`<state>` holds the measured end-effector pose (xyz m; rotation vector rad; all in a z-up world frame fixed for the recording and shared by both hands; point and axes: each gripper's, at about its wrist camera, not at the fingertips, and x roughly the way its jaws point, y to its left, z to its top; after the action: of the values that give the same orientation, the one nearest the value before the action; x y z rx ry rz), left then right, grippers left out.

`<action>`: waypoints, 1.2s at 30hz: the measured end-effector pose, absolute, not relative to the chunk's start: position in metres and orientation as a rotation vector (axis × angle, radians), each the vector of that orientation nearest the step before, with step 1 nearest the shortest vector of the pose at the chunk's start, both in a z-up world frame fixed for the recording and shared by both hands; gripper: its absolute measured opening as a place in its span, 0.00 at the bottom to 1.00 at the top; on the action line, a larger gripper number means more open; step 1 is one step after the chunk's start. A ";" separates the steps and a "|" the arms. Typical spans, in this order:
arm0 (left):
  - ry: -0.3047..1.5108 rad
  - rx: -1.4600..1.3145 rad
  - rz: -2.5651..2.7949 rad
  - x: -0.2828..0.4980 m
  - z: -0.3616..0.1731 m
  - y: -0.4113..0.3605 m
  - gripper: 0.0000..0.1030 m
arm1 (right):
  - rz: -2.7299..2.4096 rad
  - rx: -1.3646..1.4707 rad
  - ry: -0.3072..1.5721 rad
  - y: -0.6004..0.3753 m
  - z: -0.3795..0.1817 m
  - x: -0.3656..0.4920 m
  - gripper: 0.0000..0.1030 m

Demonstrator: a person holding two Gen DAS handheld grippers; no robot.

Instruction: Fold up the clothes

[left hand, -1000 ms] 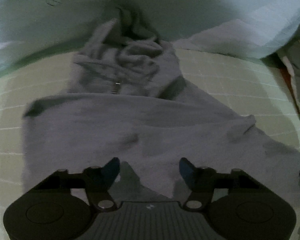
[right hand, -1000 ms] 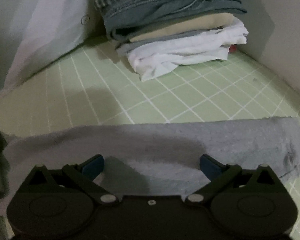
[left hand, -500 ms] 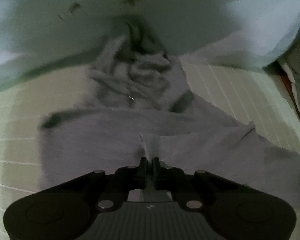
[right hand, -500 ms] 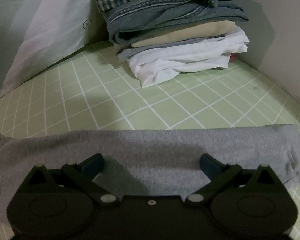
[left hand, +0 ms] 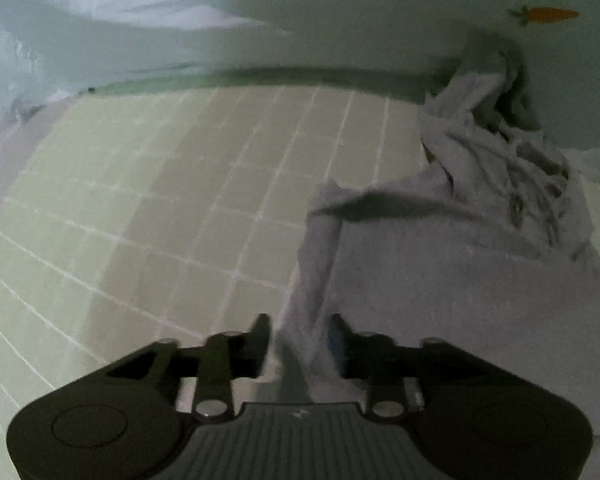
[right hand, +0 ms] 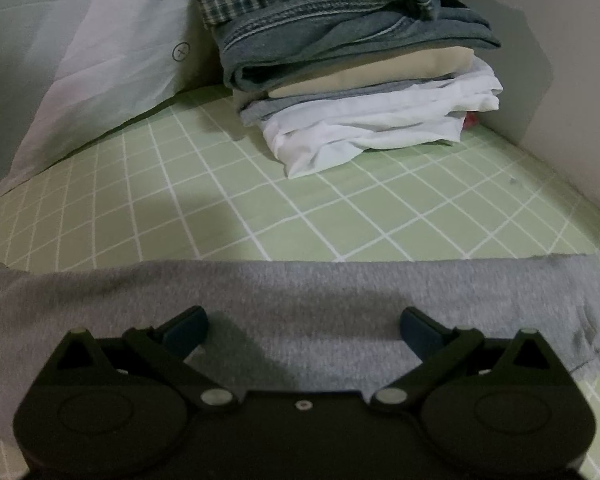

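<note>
Now the left gripper (left hand: 298, 338) has swung left, and a fold of the gray garment (left hand: 480, 300) sits between its half-parted fingers, maybe gripped. The right gripper (right hand: 302, 322) hangs wide apart above the cloth.

Surface is a pale green sheet (right hand: 340, 208) with a white grid pattern. A pale pillow (right hand: 84, 80) printed with small circled crosses lies at its far left edge; the left wrist view shows pale bedding (left hand: 300, 32) bearing an orange carrot print (left hand: 548, 14). A plain wall (right hand: 580, 80) bounds the right side.
</note>
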<state>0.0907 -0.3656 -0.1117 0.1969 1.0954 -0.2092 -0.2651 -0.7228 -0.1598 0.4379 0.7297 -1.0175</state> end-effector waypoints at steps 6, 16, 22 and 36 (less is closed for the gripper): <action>1.046 0.328 -0.155 0.077 -0.117 -0.383 0.88 | -1.011 0.482 0.753 -0.731 -0.156 -0.266 1.00; 0.984 0.337 -0.094 0.071 -0.125 -0.384 1.00 | -1.174 0.495 0.741 -0.790 -0.148 -0.329 1.00; 0.961 0.301 -0.061 0.068 -0.126 -0.384 1.00 | -1.267 0.487 0.746 -0.820 -0.141 -0.367 1.00; 1.042 0.043 -0.044 0.075 -0.134 -0.357 1.00 | -1.389 0.623 0.689 -0.827 -0.151 -0.415 1.00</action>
<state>0.0751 -0.3568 -0.1336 0.0427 1.0424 -0.0439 -0.4152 -0.8266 -0.1510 0.6228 0.6887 -1.3894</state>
